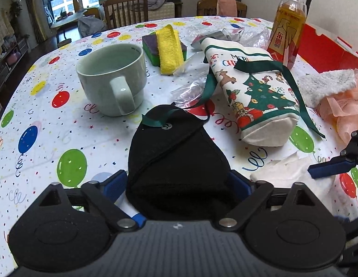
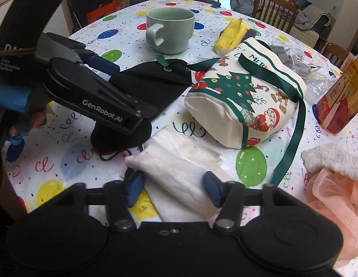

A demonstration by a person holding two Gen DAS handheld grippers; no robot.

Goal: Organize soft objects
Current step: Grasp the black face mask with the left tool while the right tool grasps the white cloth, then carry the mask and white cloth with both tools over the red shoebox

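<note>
left gripper (image 1: 181,184): I've got it straddling the near end of the black mask (image 1: 176,152). Fingers (image 1: 114,184) sit either side of the cloth, spread wide; can't tell from either view if the pads actually press on it.
mask: lies flat on the tablecloth (image 1: 40,106), folded to a rough triangle. Long axis runs away from my left camera, with the narrow tip pointing toward the mug (image 1: 112,78) and the wide end under the gripper. A black cord crosses it on a slant, and a green ribbon (image 1: 156,120) lies over the tip.
right gripper (image 2: 173,190): about half open, one finger each side of the near end of the white tissue pack (image 2: 179,166). The right pad looks like it's on the pack's edge, the left one sits just off it, so I wouldn't call it a grip.
tissue pack: flat on the table, just beside the mask and in front of the Christmas bag (image 2: 246,106). Long axis runs from my right gripper up and left toward the mask.
bag: on its side, base toward both cameras, open top pointing away toward the sponge (image 1: 165,48), green straps trailing over the cloth.
other soft stuff: white fuzzy sock (image 2: 333,159) lying on a pink mesh thing (image 2: 333,207) at the right edge; yellow cloth (image 1: 168,48) draped over the sponge.
bottle (image 1: 287,25): upright behind the bag.
</note>
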